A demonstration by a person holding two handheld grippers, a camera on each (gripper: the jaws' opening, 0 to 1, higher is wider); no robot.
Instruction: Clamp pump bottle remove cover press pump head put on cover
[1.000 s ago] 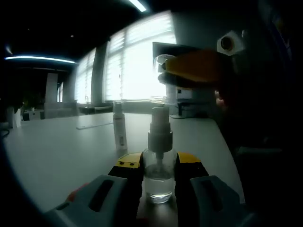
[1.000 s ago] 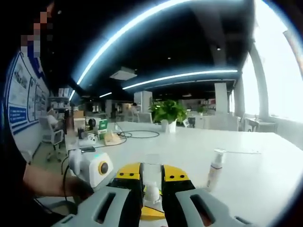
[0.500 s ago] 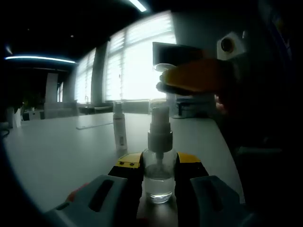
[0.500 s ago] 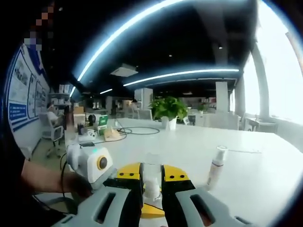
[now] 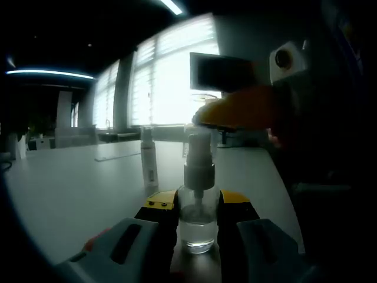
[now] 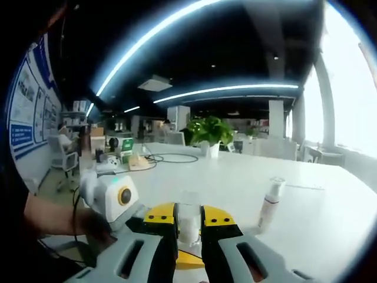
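Both grippers are pinching. Left gripper (image 5: 197, 227), seen in the left gripper view: jaws pressed onto the clear glass body of the pump bottle (image 5: 197, 221), bottle upright between them, standing on the white table (image 5: 70, 194). Pump head (image 5: 199, 159) bare, white, no cover on it. Right gripper (image 6: 188, 227), seen in the right gripper view: jaws pinching the clear cover (image 6: 188, 219), a small see-through cap held between the yellow jaw tips.

From the left gripper view, the right gripper enters from the right as a yellow-orange shape (image 5: 241, 109), sitting just above the pump head, the cover at its tip close over the nozzle. Whether cover and head are touching cannot be told; backlight from the windows (image 5: 171, 76) washes out the edge.

Judgement: this is the put-on-cover step, cover being lined up over the head. Risks: cover arriving tilted or off-centre would catch on the nozzle and cock sideways; pushing down then could depress the pump and spray, or twist the bottle in the left jaws. Clear plastic on clear glass makes alignment hard to read.

View differences: left gripper view gives the bottle, its liquid level, and a second white tube bottle (image 5: 147, 159) standing well apart on the table. Right gripper view gives the held cover close up, the left gripper's white body (image 6: 115, 200) at lower left, a potted plant (image 6: 206, 132) far across the table, and the same white tube bottle (image 6: 270, 203).
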